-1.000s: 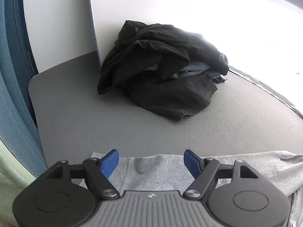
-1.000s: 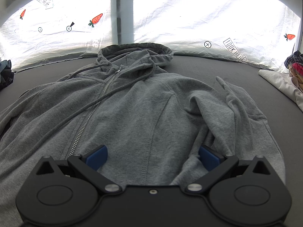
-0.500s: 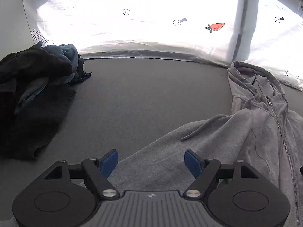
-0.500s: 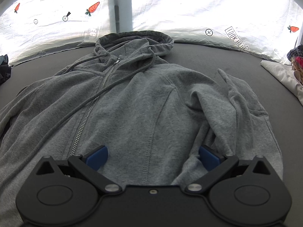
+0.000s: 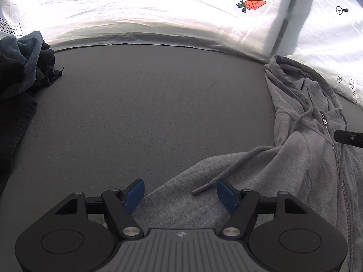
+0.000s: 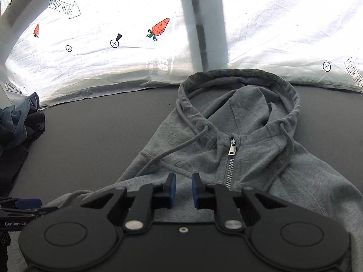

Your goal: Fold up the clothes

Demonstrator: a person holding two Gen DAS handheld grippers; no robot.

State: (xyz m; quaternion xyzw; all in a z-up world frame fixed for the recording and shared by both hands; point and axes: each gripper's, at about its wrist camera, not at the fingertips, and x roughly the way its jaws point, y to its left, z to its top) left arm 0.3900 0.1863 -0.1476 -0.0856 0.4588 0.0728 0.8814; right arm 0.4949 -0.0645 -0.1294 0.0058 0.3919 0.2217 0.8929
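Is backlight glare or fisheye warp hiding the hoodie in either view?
Left wrist: backdrop blown out, hoodie evenly lit, sharp, bent at the right edge. Right wrist: same glare behind the hood; zipper crisp; dark pile underexposed.

This looks like a staged recording set rather than a lived-in room. A wrinkled white backdrop sheet (image 6: pixel 272 34) printed with carrots (image 6: pixel 160 28), crosshair markers (image 6: pixel 114 43) and "LOOK HERE" arrows (image 6: pixel 64 10) hangs behind a bare dark grey bench (image 5: pixel 147 104). A heap of dark clothes (image 5: pixel 18 72) sits at the bench's left end.
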